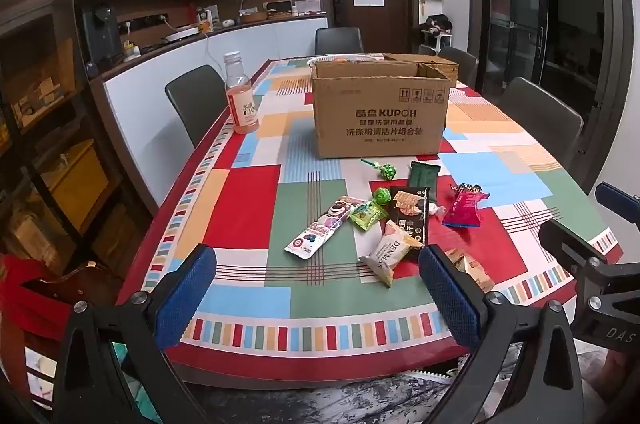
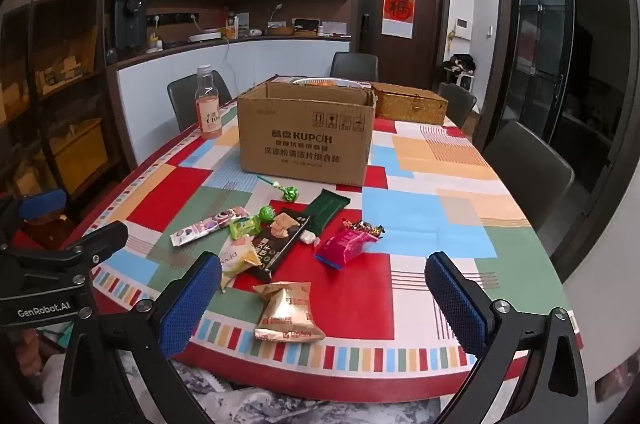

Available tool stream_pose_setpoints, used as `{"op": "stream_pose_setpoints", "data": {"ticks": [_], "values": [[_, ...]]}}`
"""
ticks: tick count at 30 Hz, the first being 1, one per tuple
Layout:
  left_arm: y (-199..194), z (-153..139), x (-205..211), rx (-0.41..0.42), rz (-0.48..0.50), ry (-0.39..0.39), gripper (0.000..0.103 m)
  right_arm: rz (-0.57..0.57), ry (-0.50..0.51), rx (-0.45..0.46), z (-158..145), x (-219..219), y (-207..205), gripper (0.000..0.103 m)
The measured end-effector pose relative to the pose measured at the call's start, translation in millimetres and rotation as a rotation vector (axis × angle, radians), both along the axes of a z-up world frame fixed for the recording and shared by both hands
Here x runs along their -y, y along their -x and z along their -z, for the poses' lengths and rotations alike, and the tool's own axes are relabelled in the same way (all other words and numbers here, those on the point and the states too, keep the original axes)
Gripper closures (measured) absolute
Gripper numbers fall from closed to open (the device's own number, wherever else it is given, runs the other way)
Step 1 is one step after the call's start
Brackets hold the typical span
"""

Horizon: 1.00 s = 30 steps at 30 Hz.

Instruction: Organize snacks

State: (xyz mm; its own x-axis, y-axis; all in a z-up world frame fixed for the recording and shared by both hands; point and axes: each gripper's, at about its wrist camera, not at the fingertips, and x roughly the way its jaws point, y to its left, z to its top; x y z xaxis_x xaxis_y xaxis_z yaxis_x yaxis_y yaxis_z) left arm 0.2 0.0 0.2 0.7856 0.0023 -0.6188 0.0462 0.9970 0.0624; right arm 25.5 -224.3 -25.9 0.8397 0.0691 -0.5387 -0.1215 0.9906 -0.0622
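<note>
Snacks [image 2: 280, 244] lie before the cardboard box [image 2: 306, 140]; left gripper [image 1: 316, 288] and right gripper [image 2: 324, 294] gape wide, holding nothing.

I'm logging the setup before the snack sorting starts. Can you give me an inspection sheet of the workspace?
Surface: table under a patchwork cloth of red, blue, green and cream.
Job's things: open cardboard box mid-table; loose snacks in front of it: gold packet nearest the edge, pink packet, black biscuit packet, two green lollipops.
Clutter: pink drink bottle left of the box; wicker case behind it.
Grippers: left gripper and right gripper both open, empty, at the near edge.
Cables: white cord down the counter front.
Surroundings: grey chairs, kitchen counter, dark door.
</note>
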Motion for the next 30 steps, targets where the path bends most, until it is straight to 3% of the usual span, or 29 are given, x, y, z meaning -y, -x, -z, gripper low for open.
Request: {"op": "stream_pose_setpoints", "data": {"ticks": [30], "values": [[3.1, -4.2, -3.6, 0.01, -0.015, -0.005, 0.0, -0.007, -0.01, -0.012, 1.2, 0.5, -0.4, 0.0]]}}
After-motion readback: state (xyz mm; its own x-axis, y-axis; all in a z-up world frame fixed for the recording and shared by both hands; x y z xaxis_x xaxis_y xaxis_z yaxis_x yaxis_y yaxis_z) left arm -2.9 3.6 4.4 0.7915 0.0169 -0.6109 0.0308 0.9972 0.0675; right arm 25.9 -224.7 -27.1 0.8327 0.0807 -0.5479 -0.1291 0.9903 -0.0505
